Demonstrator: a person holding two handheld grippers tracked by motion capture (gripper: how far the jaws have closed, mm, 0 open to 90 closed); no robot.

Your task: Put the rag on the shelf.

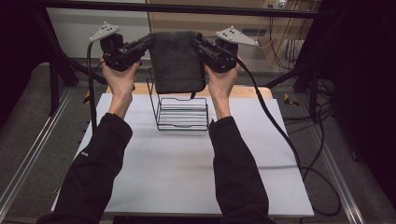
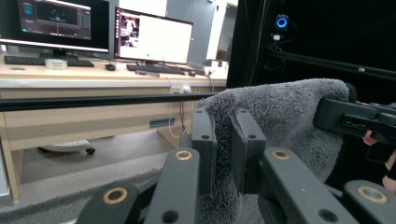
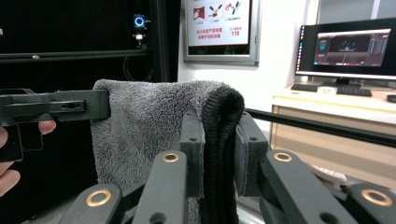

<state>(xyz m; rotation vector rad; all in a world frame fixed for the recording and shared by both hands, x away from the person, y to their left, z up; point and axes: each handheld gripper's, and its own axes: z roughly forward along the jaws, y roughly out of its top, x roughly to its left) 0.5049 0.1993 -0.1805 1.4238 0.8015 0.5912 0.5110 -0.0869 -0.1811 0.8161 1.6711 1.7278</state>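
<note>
A dark grey folded towel (image 1: 176,60) hangs in the air above the far side of the table, stretched between both grippers. My left gripper (image 1: 150,41) is shut on its upper left corner, and my right gripper (image 1: 195,41) is shut on its upper right corner. In the left gripper view the fluffy towel (image 2: 285,116) is pinched between the two black jaws of the left gripper (image 2: 223,140). The right gripper view has the towel's thick folded edge (image 3: 219,130) clamped by the right gripper (image 3: 219,140). Below the towel stands a black wire rack (image 1: 182,112).
The white table top (image 1: 177,172) lies under my forearms, with a wooden strip (image 1: 252,91) at its far edge. A black frame bar (image 1: 187,8) crosses behind the towel. Cables (image 1: 280,135) trail down the right side. Desks with monitors (image 2: 149,37) stand beyond.
</note>
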